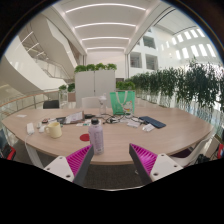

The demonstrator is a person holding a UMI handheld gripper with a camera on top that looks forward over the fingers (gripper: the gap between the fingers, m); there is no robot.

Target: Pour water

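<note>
Gripper [108, 160] spread, empty, short of bottle [97, 136] on table [170, 128]. Off-centre approach likely to tip bottle toward mug [54, 129] left of it, spilling water.

- tabletop [150, 132]: pale wood look, smooth, matt to low sheen, grain not readable.
- bottle [97, 136] just ahead of the claw [107, 160]: clear plastic look, glossy, with a lighter cap; whether it holds water cannot be told.
- green vessel [122, 101] beyond the bottle: translucent, glass or plastic, cannot tell which; shiny.
- cup [54, 129] beside the bottle: cream, smooth, looks glazed or plastic.
- dark flat item [152, 123] on the tabletop: matt, material unclear.
- claw pads [76, 160]: magenta, ridged texture, matt, rubbery look; finger bodies pale, smooth plastic; fingers apart, touching nothing.
- planter box [96, 82] behind: white, smooth, matt panels.
</note>
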